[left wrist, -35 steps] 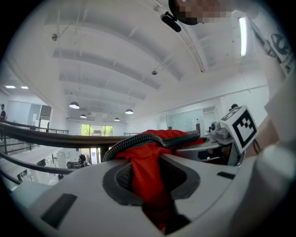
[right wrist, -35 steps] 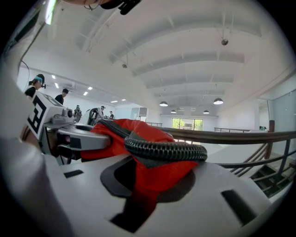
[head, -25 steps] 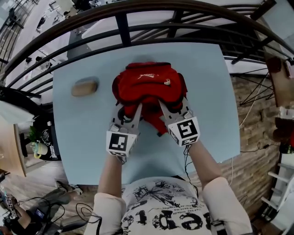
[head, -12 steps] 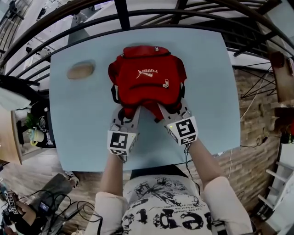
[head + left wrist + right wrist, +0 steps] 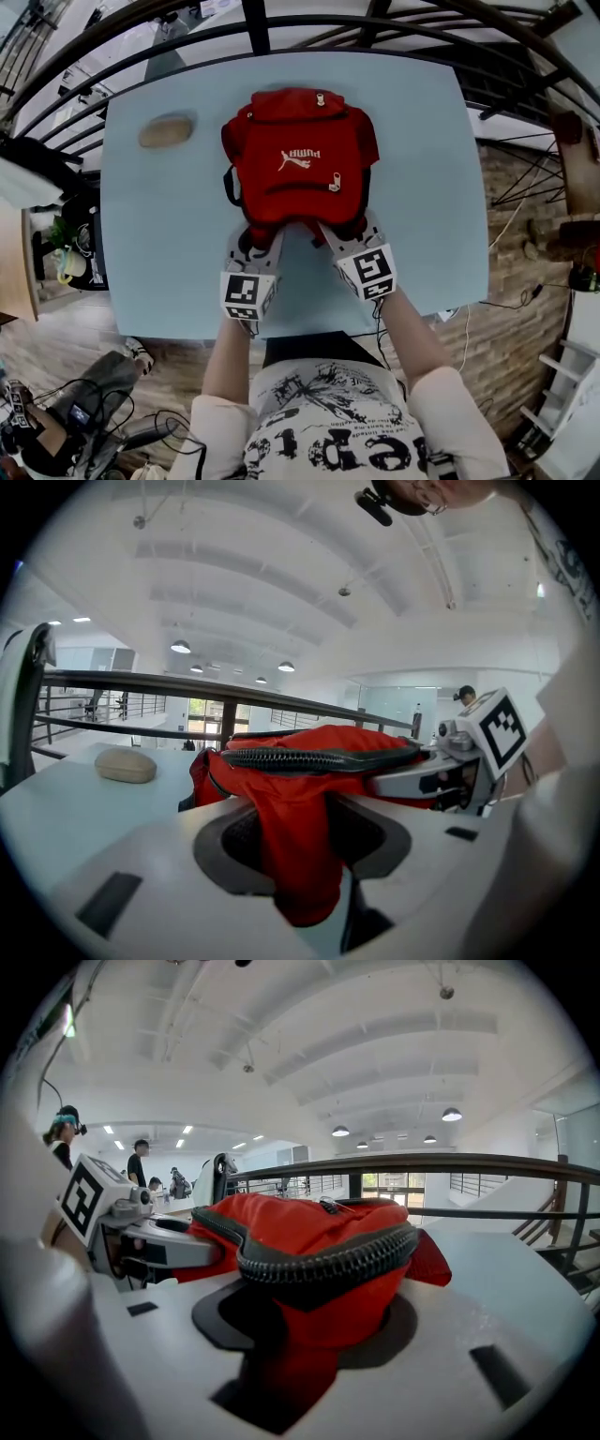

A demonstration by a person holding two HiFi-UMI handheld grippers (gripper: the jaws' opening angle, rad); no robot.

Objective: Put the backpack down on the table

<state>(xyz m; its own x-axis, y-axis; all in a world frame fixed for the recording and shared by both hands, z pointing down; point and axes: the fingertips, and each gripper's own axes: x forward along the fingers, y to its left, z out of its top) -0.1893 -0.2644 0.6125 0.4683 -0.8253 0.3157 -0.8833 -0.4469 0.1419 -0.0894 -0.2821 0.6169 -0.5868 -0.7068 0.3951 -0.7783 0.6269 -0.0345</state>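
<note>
A red backpack (image 5: 300,159) lies flat on the light blue table (image 5: 169,253), logo side up. My left gripper (image 5: 261,240) and right gripper (image 5: 341,232) sit side by side at its near edge. In the left gripper view a fold of red backpack (image 5: 298,855) fabric hangs loosely between the jaws of the left gripper (image 5: 300,832), with dark gaps on both sides. In the right gripper view the zipped rim of the backpack (image 5: 319,1241) bulges between the jaws of the right gripper (image 5: 314,1321). Both pairs of jaws have just been opening, with fabric still between them.
A tan oval object (image 5: 167,131) lies on the table's far left, also visible as the tan object (image 5: 125,765) from the left gripper. A dark metal railing (image 5: 251,28) runs behind the table. The table's near edge is just under my wrists.
The backpack has come down from a bunched, lifted hold to lie flat on the table. Both grippers have sunk and drawn slightly toward the near edge, and their jaws have spread.
</note>
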